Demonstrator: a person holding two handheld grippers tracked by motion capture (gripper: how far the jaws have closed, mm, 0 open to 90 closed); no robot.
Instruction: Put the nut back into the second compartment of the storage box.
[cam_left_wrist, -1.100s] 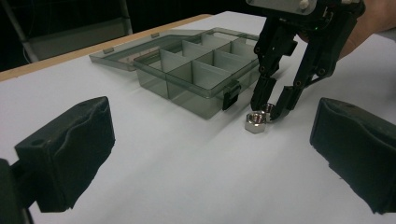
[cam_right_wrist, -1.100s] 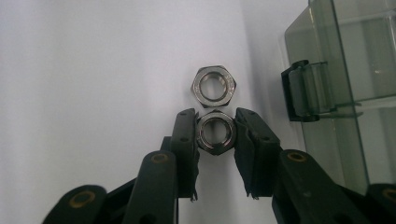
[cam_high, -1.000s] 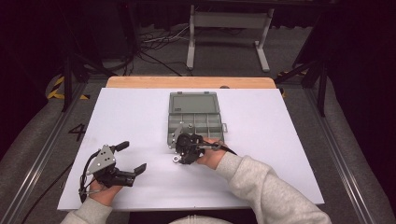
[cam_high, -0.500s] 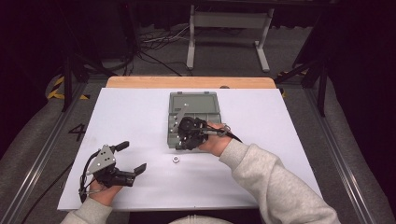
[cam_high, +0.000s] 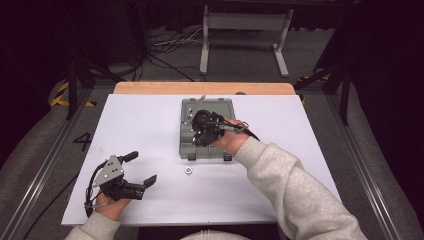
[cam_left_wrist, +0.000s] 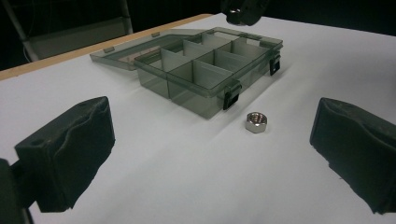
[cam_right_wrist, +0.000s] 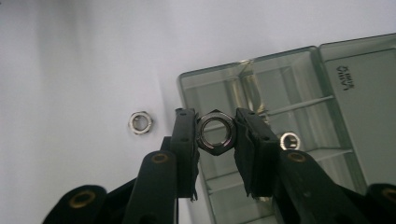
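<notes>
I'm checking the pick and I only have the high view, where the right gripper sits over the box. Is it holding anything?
Observer: Yes. In the right gripper view, the right gripper is shut on a hex nut, pads on two opposite sides.
Operator: Anything in the box already?
Observer: One smaller nut lies in a compartment of the compartment box.
Operator: And the left gripper?
Observer: The left gripper is open, its pads wide apart, looking at the loose nut lying on the table just in front of the box's latch.
</notes>
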